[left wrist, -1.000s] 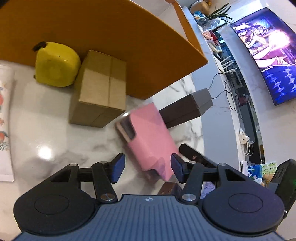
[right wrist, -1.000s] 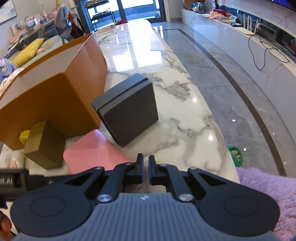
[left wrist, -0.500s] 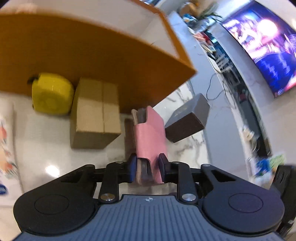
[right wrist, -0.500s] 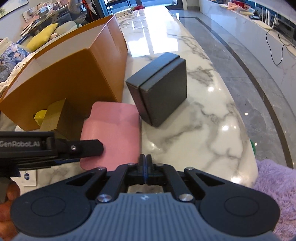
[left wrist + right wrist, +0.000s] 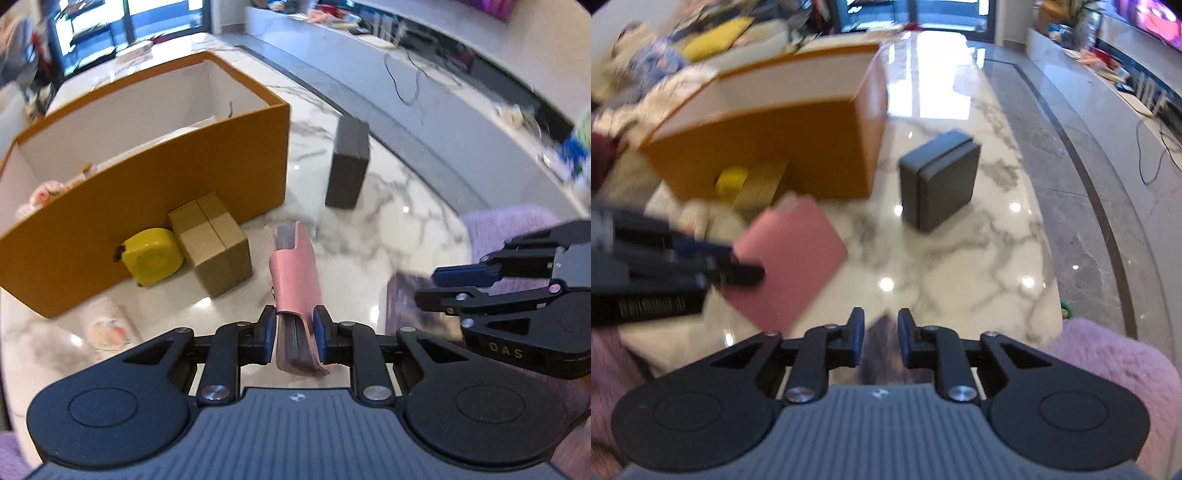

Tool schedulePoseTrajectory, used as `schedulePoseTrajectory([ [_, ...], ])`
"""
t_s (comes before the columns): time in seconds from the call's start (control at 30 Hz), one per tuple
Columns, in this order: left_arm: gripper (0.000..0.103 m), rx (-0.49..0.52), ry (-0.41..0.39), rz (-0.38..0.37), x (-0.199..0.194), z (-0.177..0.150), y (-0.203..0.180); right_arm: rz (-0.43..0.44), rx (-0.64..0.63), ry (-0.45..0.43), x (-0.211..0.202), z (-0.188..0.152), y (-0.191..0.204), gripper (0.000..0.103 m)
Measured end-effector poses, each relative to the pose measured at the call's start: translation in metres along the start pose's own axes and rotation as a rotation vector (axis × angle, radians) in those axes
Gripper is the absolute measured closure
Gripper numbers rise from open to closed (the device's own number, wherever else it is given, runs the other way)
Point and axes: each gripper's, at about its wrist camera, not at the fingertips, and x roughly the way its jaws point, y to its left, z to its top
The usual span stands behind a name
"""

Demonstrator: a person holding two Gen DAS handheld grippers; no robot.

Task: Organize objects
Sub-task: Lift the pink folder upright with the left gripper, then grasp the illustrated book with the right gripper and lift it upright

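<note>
The left gripper (image 5: 294,328) held the pink case (image 5: 295,273) edge-on, its blue pads against both faces and the jaws closing on it. The case was lifted clear of the marble table (image 5: 388,229), dark page-like edges showing at both of its ends. In the right wrist view the case (image 5: 790,258) hung tilted at the left, above the tabletop (image 5: 942,266).

The right gripper (image 5: 881,339) had its jaws opening, a narrow gap between them; a blurred dark patch showed in that gap, and whether it was touched could not be told. In the left wrist view this gripper (image 5: 436,284) reached in from the right, just beside the case.

Ahead stood one open orange box (image 5: 155,184), white inside, with some pale items lying at its far left corner. Against its near wall sat one yellow tape measure (image 5: 153,256) and one brown carton (image 5: 212,242), touching each other. One dark grey box (image 5: 349,162) stood on its side to the right of the orange box, apart from it. A pale printed item (image 5: 107,325) lay on the table near the left edge. Purple fleece (image 5: 1108,354) showed at the lower right. The carton and tape measure lay between the case and the orange box's near wall.
</note>
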Motion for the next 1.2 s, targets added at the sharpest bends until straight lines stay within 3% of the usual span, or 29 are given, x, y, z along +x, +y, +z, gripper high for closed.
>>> schedulePoseTrajectory([
  [0.2, 0.079, 0.158, 0.018, 0.035, -0.008, -0.007, -0.017, -0.011, -0.097, 0.058, 0.001, -0.020, 0.009, 0.063],
  [0.4, 0.079, 0.139, 0.012, 0.012, -0.006, -0.007, -0.015, -0.119, -0.258, 0.088, 0.017, -0.024, 0.022, 0.052],
  [0.6, 0.078, 0.110, 0.004, -0.029, -0.001, -0.003, -0.013, -0.121, -0.323, 0.099, 0.025, -0.019, 0.022, 0.040],
  [0.67, 0.067, 0.086, 0.005, -0.049, 0.004, -0.001, -0.012, -0.126, -0.332, 0.107, 0.030, -0.018, 0.022, 0.035],
  [0.77, 0.061, 0.061, 0.006, -0.073, 0.013, 0.001, -0.010, -0.127, -0.350, 0.114, 0.038, -0.019, 0.022, 0.031],
  [0.83, 0.061, 0.055, -0.004, -0.085, 0.017, 0.003, -0.011, -0.110, -0.327, 0.110, 0.038, -0.018, 0.018, 0.031],
  [0.97, 0.073, 0.077, -0.035, -0.072, 0.018, 0.004, -0.016, -0.087, -0.240, 0.097, 0.039, -0.013, 0.008, 0.033],
  [1.07, 0.074, 0.076, -0.033, -0.077, 0.016, 0.002, -0.014, -0.007, -0.038, 0.090, 0.036, -0.002, -0.015, 0.035],
  [1.2, 0.076, 0.101, -0.031, -0.060, 0.010, -0.002, -0.014, 0.165, 0.333, 0.099, 0.039, 0.002, -0.056, 0.037],
])
